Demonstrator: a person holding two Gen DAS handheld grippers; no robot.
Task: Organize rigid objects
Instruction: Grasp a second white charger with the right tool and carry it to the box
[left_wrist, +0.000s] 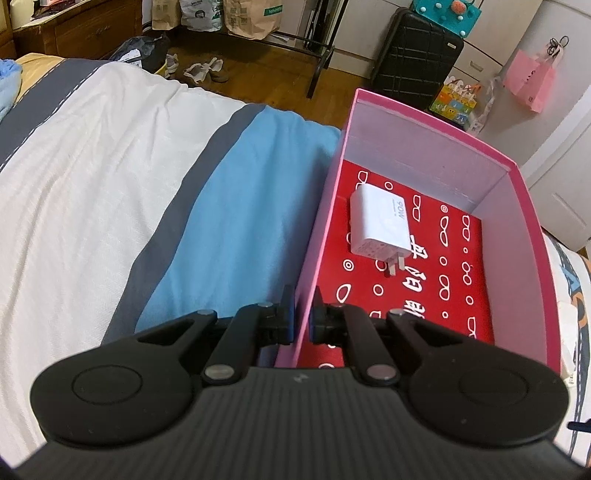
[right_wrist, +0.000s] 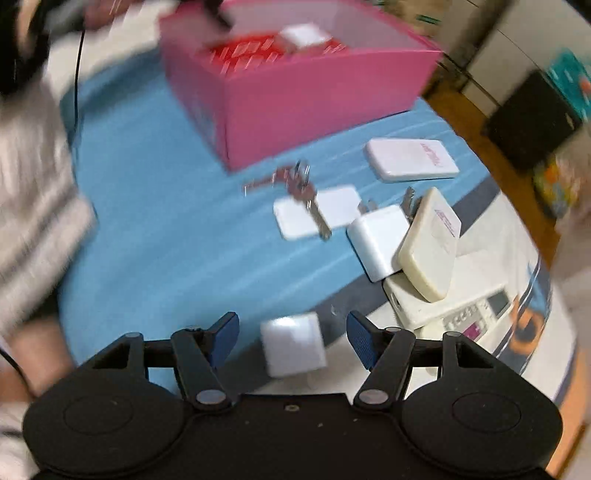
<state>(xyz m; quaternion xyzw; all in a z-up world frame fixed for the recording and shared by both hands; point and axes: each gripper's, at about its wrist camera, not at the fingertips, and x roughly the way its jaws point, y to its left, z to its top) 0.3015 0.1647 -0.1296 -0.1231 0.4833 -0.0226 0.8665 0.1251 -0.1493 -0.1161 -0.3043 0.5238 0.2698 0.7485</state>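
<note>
Left tongs (left_wrist: 303, 318) clamped on box wall (left_wrist: 308, 258)

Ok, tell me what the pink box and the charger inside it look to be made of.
Pink box: probably cardboard, matte; thin flat walls with sharp folded corners. White charger: likely hard plastic, smooth with a slight sheen; rounded moulded edges, metal-looking prongs.

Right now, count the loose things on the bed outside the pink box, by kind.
White plastic charger-like blocks: 3
Flat rounded plastic slabs: 2
Cream plastic keypad device: 1
Metal key bunch: 1
Total: 7
</note>
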